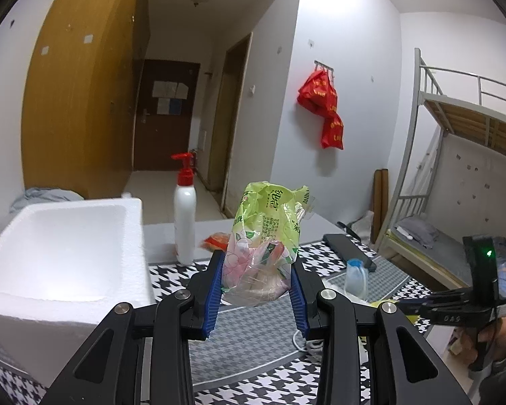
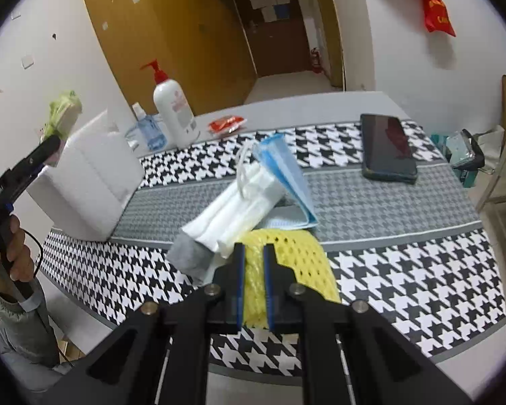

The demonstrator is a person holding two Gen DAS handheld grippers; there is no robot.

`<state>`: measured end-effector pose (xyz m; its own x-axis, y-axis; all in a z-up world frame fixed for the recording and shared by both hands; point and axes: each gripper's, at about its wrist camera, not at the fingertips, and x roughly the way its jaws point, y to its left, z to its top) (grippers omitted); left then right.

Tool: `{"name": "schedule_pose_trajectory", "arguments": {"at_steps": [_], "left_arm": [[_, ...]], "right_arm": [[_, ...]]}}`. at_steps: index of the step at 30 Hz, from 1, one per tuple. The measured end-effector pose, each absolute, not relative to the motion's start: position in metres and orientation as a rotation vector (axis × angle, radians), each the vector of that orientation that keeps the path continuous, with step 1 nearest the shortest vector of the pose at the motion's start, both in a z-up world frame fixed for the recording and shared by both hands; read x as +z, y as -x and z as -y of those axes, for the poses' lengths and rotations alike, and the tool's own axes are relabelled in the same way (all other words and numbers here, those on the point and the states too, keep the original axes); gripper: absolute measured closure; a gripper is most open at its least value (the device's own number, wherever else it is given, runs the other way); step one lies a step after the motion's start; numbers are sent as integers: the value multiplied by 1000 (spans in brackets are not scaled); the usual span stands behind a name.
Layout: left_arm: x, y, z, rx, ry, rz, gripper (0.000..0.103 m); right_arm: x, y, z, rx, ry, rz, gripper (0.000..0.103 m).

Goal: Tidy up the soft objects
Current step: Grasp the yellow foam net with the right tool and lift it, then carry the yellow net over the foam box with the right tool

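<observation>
My left gripper [image 1: 257,266] is shut on a green and pink tissue packet [image 1: 264,246] and holds it upright above the table, to the right of the white foam box [image 1: 60,256]. The packet [image 2: 62,114] also shows in the right wrist view, over the box [image 2: 94,185]. My right gripper [image 2: 253,253] is shut on a yellow foam net [image 2: 293,253] at the table's near edge. A white sock with a grey toe [image 2: 219,222] and a blue face mask [image 2: 283,175] lie just beyond the net.
A white pump bottle [image 1: 184,212] with a red top stands beside the box. A small blue bottle [image 2: 148,128], a red sachet [image 2: 226,123] and a black phone [image 2: 386,148] lie on the houndstooth cloth [image 2: 404,270]. A bunk bed [image 1: 455,155] stands right.
</observation>
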<state>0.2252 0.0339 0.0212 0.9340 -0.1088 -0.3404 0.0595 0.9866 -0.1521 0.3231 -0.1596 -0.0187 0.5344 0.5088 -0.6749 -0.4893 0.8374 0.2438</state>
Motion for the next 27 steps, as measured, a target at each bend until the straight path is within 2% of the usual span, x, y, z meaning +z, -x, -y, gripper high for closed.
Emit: {"name": "schedule_pose_trajectory", "arguments": {"at_steps": [27], "left_arm": [[38, -188, -47, -55, 100, -312, 66]], "right_arm": [[44, -280, 136, 702, -123, -564, 90]]}}
